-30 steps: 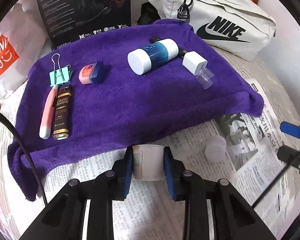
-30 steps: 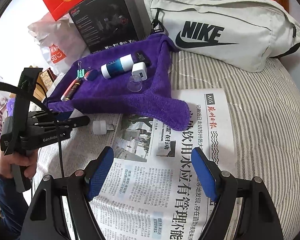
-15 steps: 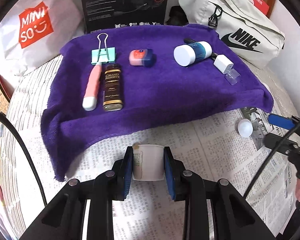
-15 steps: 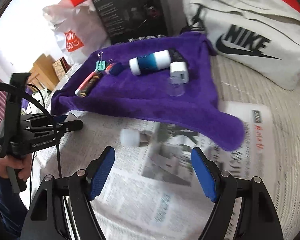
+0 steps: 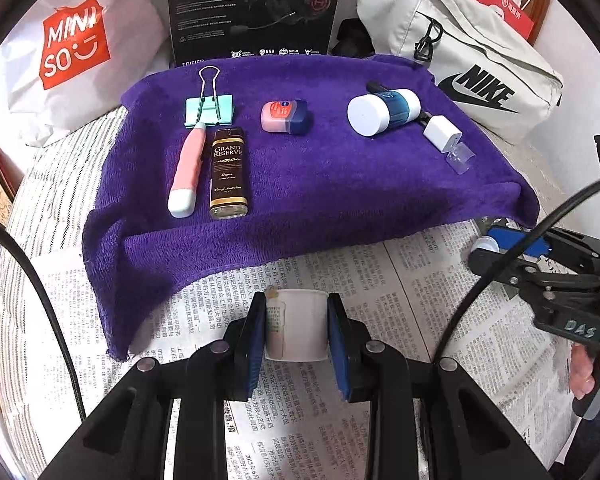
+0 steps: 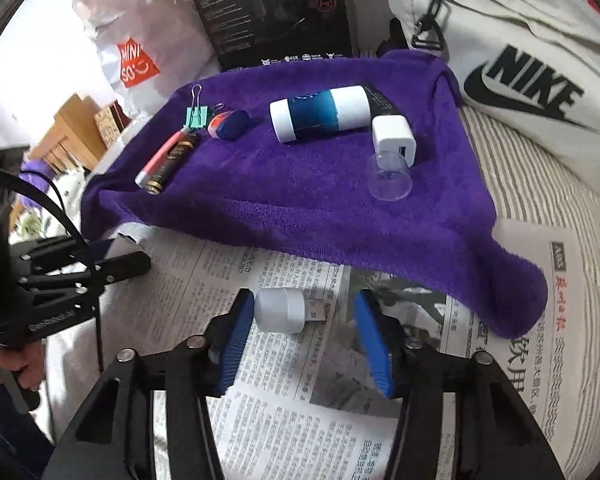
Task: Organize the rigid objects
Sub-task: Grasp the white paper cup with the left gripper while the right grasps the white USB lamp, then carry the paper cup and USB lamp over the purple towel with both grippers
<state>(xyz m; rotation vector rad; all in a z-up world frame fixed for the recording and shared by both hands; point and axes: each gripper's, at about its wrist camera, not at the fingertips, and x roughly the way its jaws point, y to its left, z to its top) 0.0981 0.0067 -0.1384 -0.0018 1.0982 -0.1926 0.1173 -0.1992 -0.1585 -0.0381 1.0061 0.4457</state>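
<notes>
right wrist view puts the usb night light (image 6: pixel 286 310), a small frosted white dome with a metal plug, on the newspaper (image 6: pixel 300 420) just below the near edge of the purple towel (image 6: pixel 300 200). it lies on its side between the fingers of the right gripper (image 6: pixel 304 340), which are closing; the left pad is at the dome, the right pad is not yet on it. my guess is that it is light, stiff and a bit slick, so it may roll or swivel; pinching across the dome's round body looks safer than catching the thin plug.

left wrist view shows the left gripper (image 5: pixel 297 328) clamped on a small white cup (image 5: pixel 296 326), held over the newspaper near the towel's near edge.

on the towel lie a binder clip (image 5: pixel 209 109), a pink pen-like tool (image 5: pixel 186 172), a dark bottle (image 5: pixel 228 174), a pink and blue tin (image 5: pixel 286 117), a blue and white canister (image 5: pixel 384 111), a white charger (image 5: pixel 442 134) and a clear cap (image 5: pixel 460 157). all of this rests on a striped bed (image 6: pixel 540 184).
</notes>
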